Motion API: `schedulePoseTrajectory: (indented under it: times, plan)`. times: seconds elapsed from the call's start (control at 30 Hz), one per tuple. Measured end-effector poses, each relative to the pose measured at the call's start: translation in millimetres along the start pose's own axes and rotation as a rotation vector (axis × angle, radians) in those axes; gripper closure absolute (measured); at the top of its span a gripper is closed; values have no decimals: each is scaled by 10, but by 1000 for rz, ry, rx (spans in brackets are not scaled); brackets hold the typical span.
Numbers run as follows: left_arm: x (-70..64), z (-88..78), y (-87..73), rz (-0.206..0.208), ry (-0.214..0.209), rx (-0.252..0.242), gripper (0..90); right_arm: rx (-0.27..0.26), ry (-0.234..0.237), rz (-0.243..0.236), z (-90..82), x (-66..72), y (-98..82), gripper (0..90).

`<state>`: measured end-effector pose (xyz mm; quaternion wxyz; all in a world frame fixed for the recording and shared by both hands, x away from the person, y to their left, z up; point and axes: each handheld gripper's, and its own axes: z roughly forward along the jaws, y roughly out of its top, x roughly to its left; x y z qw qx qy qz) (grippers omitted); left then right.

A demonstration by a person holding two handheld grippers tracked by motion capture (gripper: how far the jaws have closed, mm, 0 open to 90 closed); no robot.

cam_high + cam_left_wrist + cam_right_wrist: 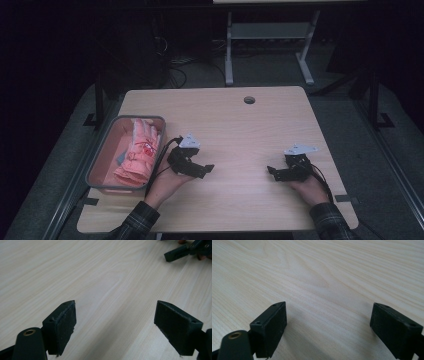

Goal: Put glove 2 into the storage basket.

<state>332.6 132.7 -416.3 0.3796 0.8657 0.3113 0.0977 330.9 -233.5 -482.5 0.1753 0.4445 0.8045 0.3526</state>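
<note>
Both grippers rested low over the bare wooden table point(240, 125), the left gripper point(115, 322) and the right gripper point(328, 325) each with jaws spread wide and nothing between them, pointing toward each other across the middle. Nearest the left one, a pair of pink gloves point(140, 152) lay heaped inside a grey bin point(100, 162) at the table's left edge; they looked soft, light and floppy, likely best pinched at a cuff or a bunched fold. No writing was legible.
</note>
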Motion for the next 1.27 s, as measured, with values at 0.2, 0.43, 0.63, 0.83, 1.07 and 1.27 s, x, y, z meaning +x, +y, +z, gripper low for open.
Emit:
schedulePoseTrajectory:
  times: [0.2,0.43,0.63,0.83,1.07,1.27]
  plan:
    - [-73,168,-113,21,-5,18,175,0,2,-1,0,2,0,138]
    - [-90,328,-247,51,9,47,168,0,7,-6,0,5,1,138]
    - [-120,441,-305,78,2,83,134,0,8,-6,-1,5,1,138]
    - [-135,474,-350,93,9,60,126,0,8,-6,-1,5,1,138]
    - [-132,485,-403,99,-3,7,127,0,11,-8,-1,7,1,138]
    - [-132,485,-403,102,-4,7,127,1,13,-9,-1,8,1,138]
